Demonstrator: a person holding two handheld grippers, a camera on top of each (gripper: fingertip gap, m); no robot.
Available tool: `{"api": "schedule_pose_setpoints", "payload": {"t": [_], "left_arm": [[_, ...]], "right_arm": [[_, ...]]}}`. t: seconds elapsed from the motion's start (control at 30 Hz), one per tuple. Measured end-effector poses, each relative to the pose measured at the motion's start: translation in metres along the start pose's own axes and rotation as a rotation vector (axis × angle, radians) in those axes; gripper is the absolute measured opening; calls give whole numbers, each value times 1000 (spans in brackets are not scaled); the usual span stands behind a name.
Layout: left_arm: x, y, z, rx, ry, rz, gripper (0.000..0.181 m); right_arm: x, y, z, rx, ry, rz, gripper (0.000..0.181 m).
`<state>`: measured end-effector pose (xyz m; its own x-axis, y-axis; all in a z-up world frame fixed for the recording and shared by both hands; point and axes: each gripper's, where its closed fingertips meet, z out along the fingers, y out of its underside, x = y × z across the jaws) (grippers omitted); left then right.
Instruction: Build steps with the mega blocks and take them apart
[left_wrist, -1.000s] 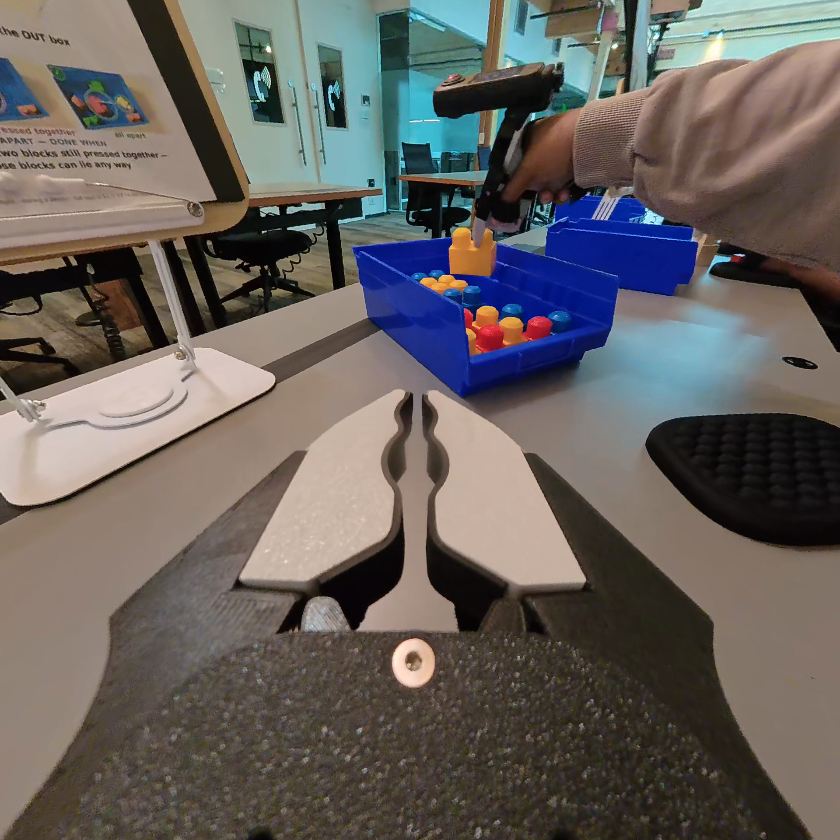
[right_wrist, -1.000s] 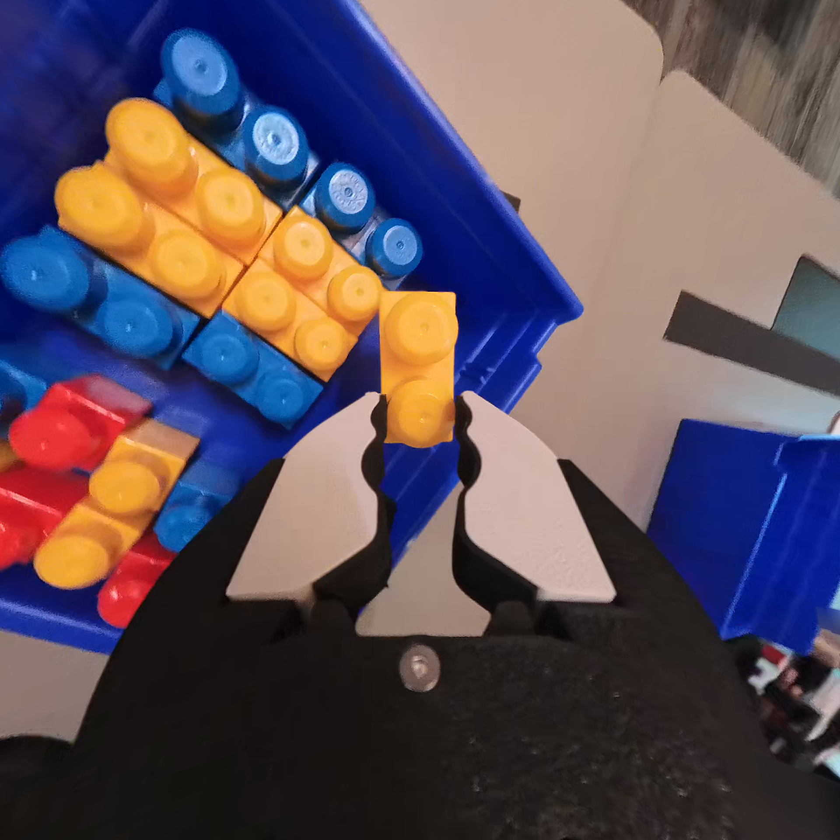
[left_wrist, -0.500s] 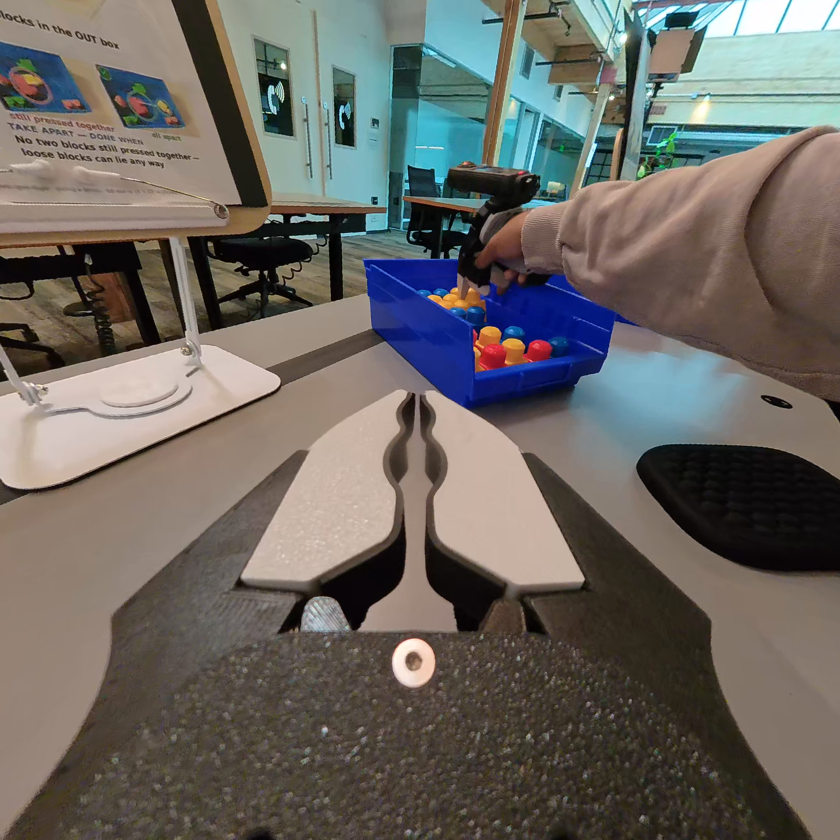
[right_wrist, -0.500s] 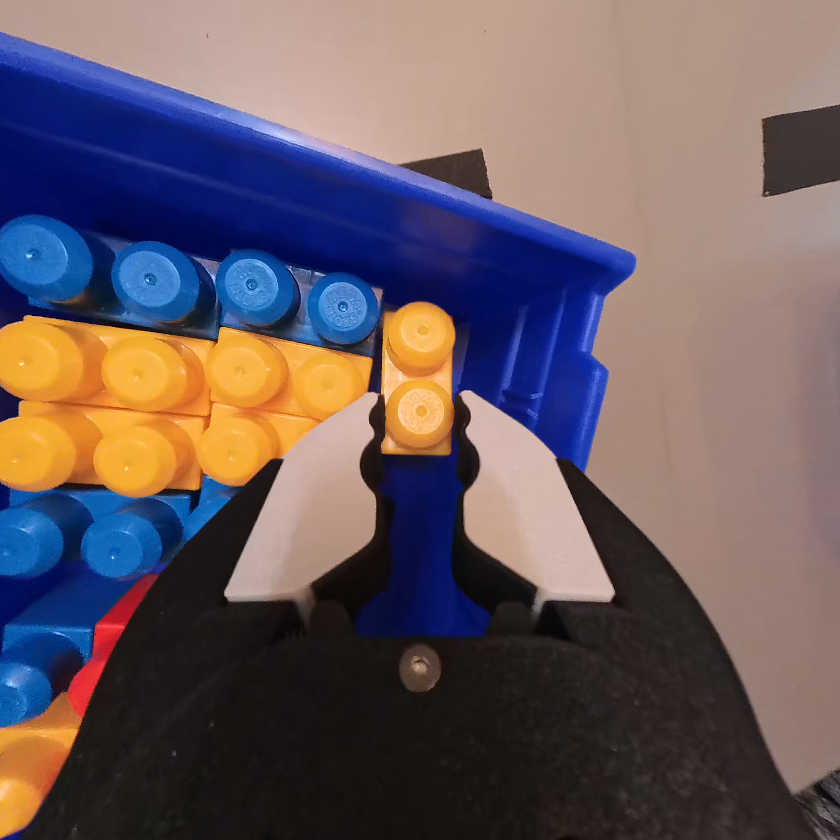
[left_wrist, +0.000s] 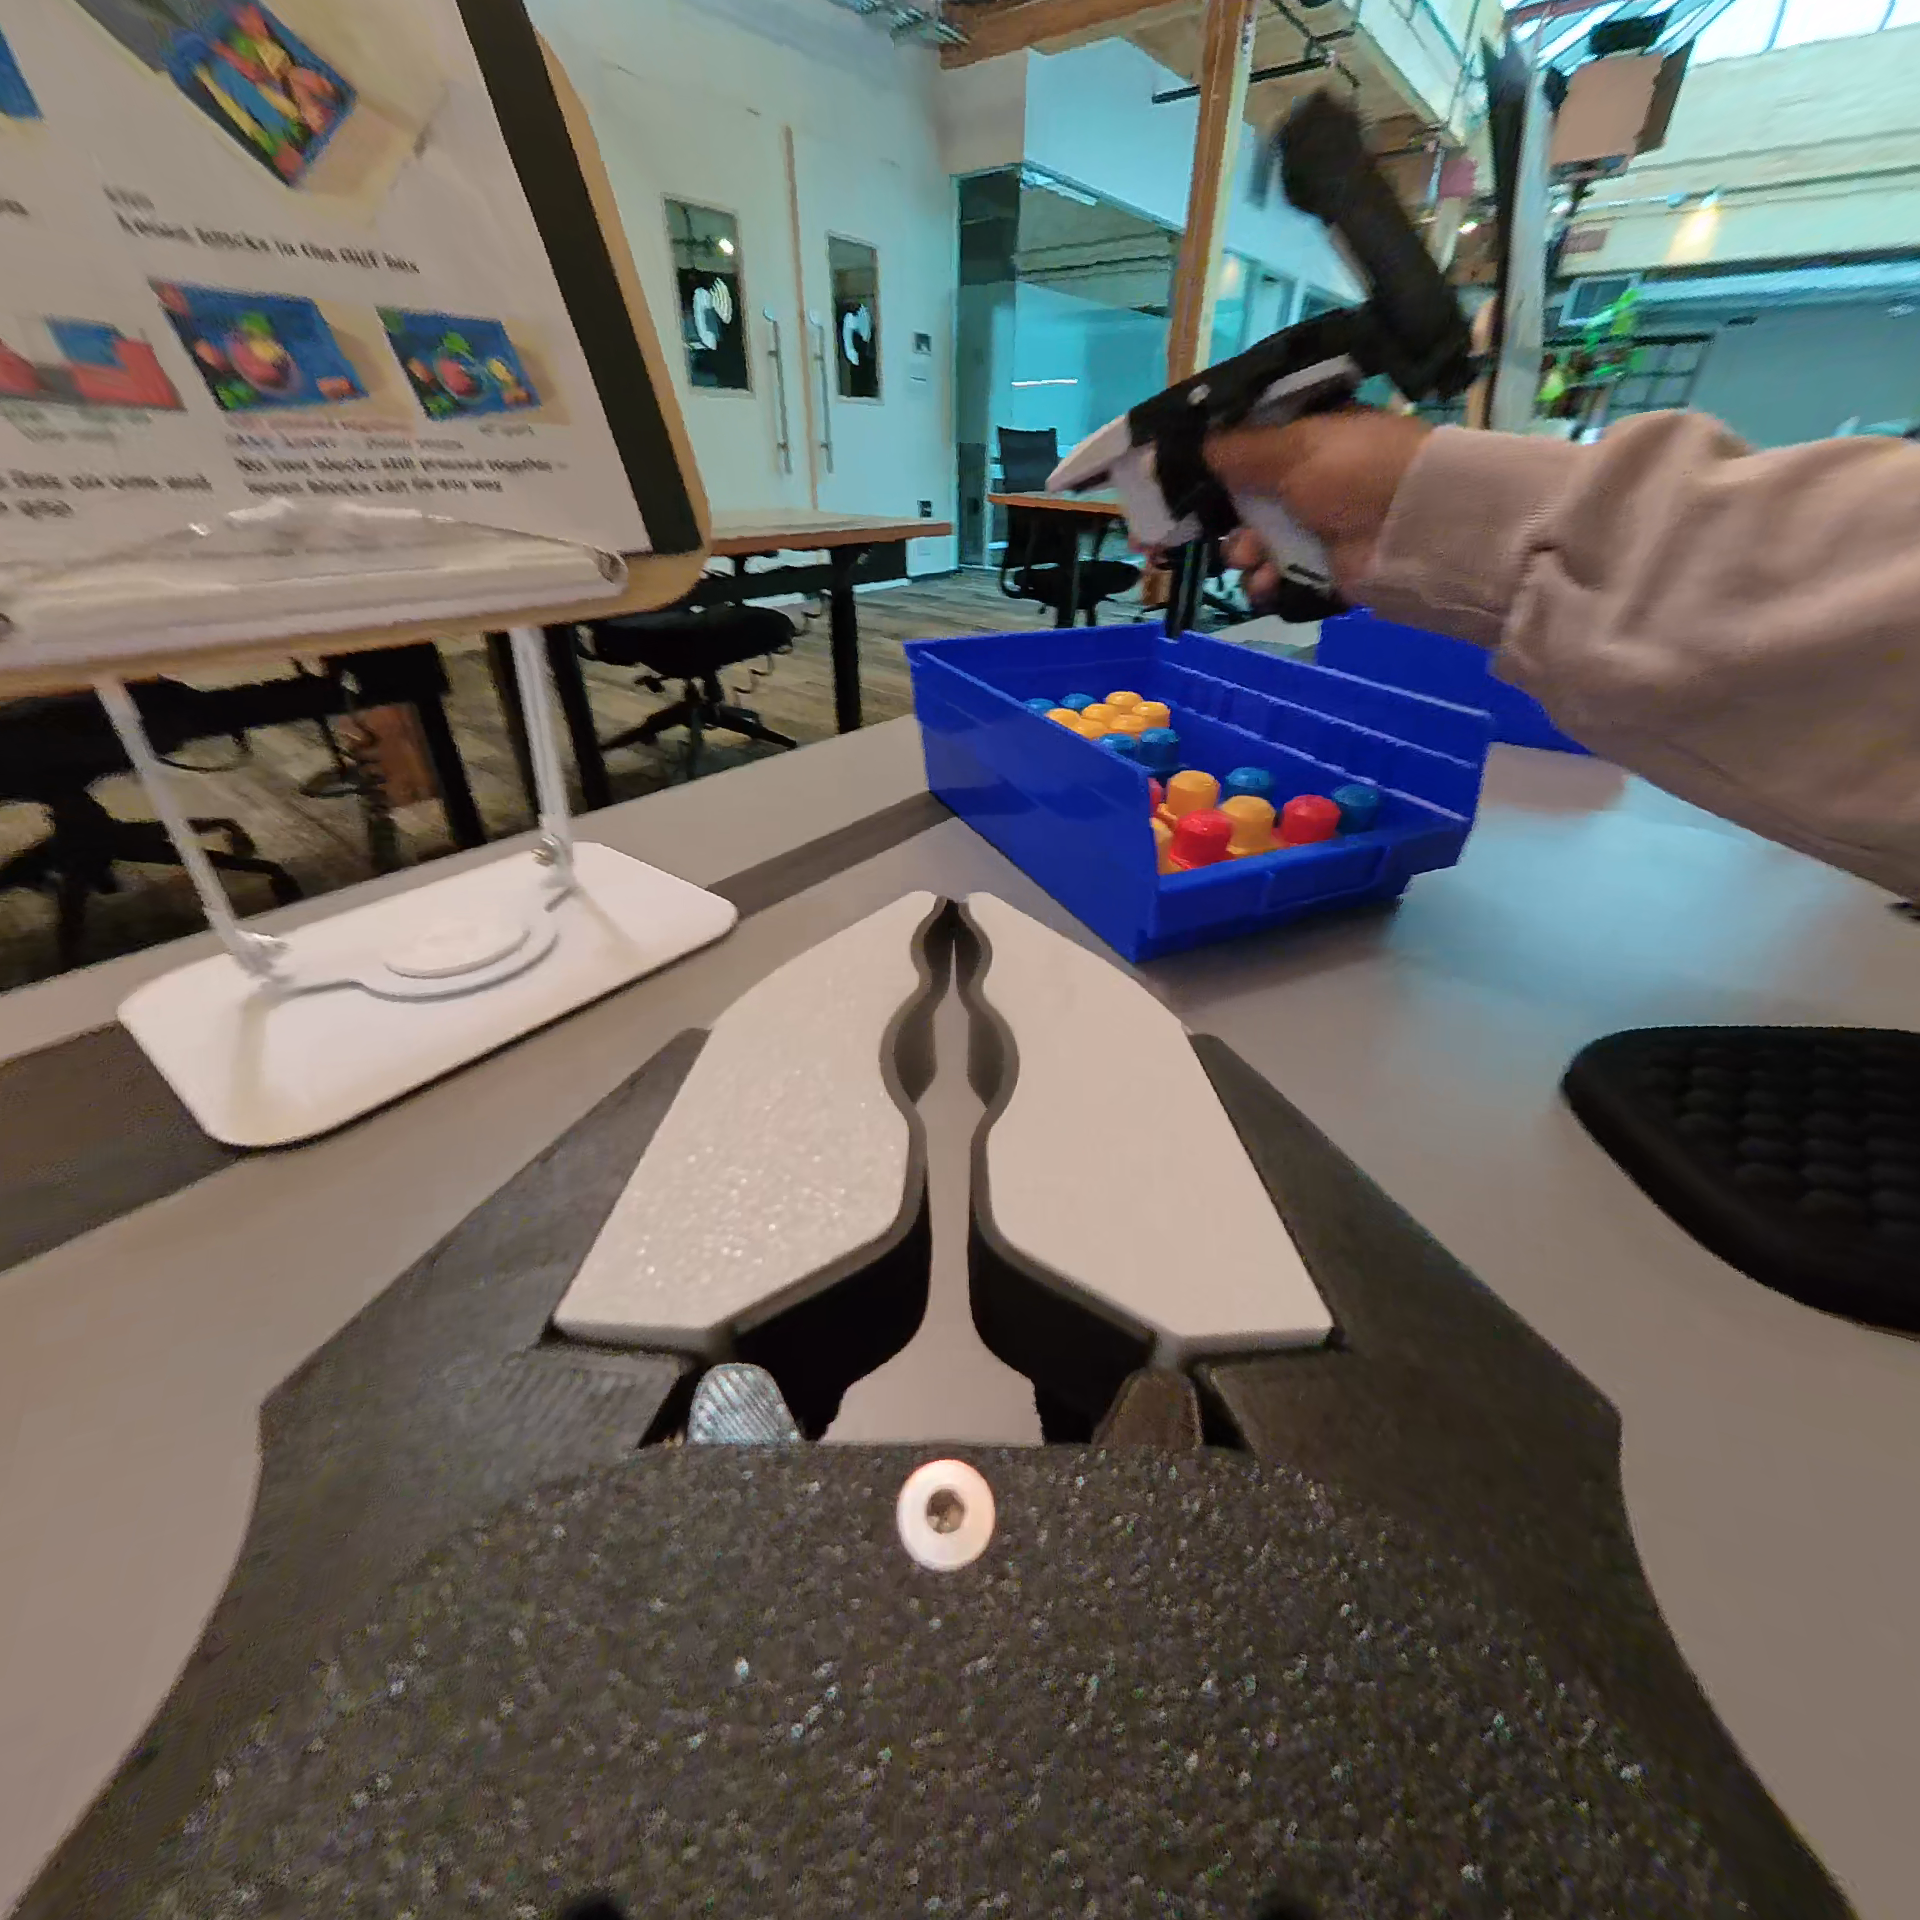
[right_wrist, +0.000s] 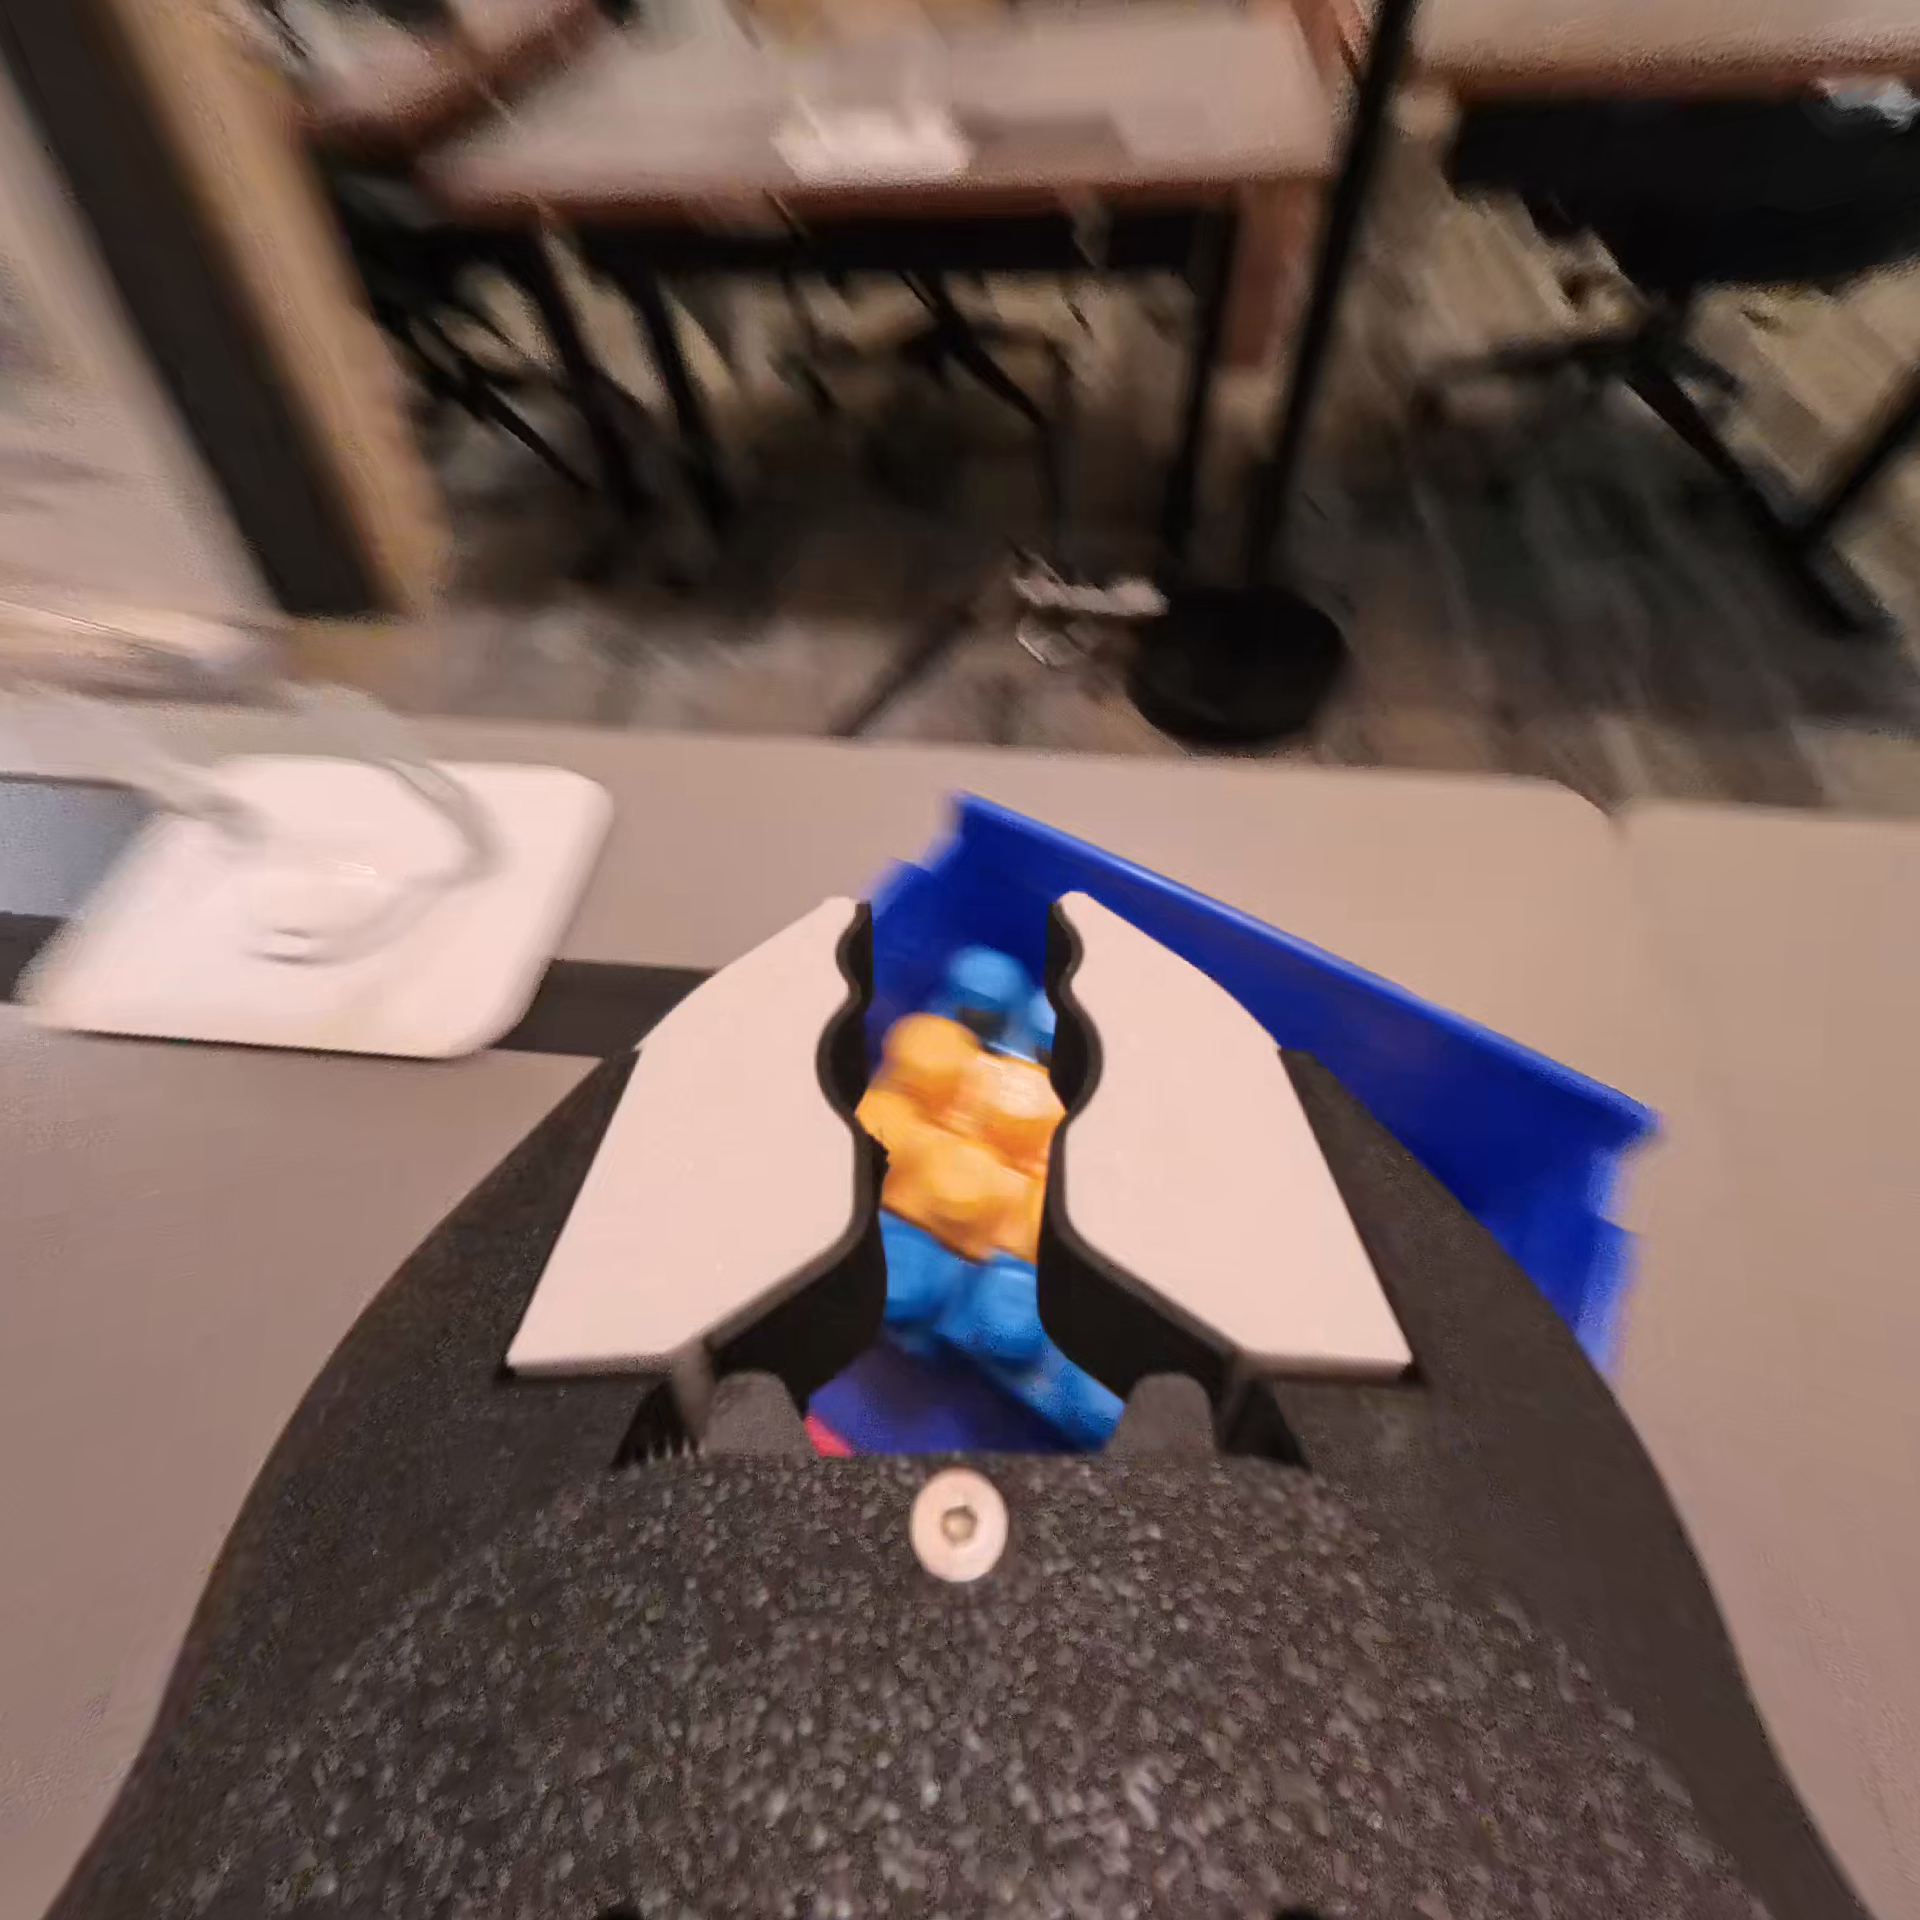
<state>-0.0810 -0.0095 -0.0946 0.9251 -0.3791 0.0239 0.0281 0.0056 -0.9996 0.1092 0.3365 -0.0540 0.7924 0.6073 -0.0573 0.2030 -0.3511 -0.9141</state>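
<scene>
The right gripper (right_wrist: 956, 920) now has its jaws parted and nothing between them, where half a second ago it pinched a small yellow block by one stud down at the bin's corner; that block is no longer in its grasp. Through the gap the right wrist view shows a blurred cluster of yellow blocks (right_wrist: 961, 1127) with blue blocks (right_wrist: 961, 1299) on both sides of them, all lying inside the blue bin (right_wrist: 1382, 1049), and I cannot tell which yellow piece is the one let go. In the left wrist view this same gripper (left_wrist: 1117, 483) has risen out of the bin and hangs above its far rim, tilted with its tips pointing left, gripped by a hand (left_wrist: 1304, 499) in a pale sleeve (left_wrist: 1683, 613); earlier it reached down among the blocks. The left gripper (left_wrist: 954, 920) has not changed: its jaws are closed nearly tip to tip on nothing, low over the grey table (left_wrist: 1455, 1049). The bin (left_wrist: 1049, 831) sits on that table ahead and to the right, with yellow and blue studs at its back and red, yellow and blue ones (left_wrist: 1252, 821) toward its front wall. A second blue bin (left_wrist: 1382, 649) stands behind it. A white stand base (left_wrist: 416, 987) carrying an instruction board (left_wrist: 312, 312) is to the left, and a black studded pad (left_wrist: 1766, 1153) lies at the right edge.
</scene>
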Motion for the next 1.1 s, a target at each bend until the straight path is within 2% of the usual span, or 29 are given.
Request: {"api": "schedule_pose_setpoints", "payload": {"t": [0.1,0.3,0.4,0.5,0.63,0.77,0.83,0.93,1.03,1.1], "left_arm": [[-10,-12,-7,28,-56,54,0],[-54,-41,-36,96,-194,44,0],[-94,-50,-63,107,-347,43,0],[-142,-50,-99,80,-515,49,0],[-213,-33,-152,-24,-729,-12,16],[-279,-8,-176,-156,-862,-82,36],[-314,6,-180,-246,-922,-78,45],[-357,33,-171,-353,-925,-136,51],[-386,59,-160,-404,-887,-213,58],[-397,71,-155,-417,-875,-251,61]], "right_arm": [[-63,-12,-35,155,-206,35,27],[-162,35,-76,315,-451,-89,15],[-188,60,-81,386,-466,-154,7],[-199,75,-79,422,-458,-149,0],[-202,90,-74,364,-477,-118,0],[-219,104,-77,309,-585,-116,0],[-234,112,-80,283,-654,-145,0],[-252,122,-86,272,-708,-251,0],[-262,130,-92,261,-746,-329,1],[-264,132,-94,253,-768,-315,1]]}}
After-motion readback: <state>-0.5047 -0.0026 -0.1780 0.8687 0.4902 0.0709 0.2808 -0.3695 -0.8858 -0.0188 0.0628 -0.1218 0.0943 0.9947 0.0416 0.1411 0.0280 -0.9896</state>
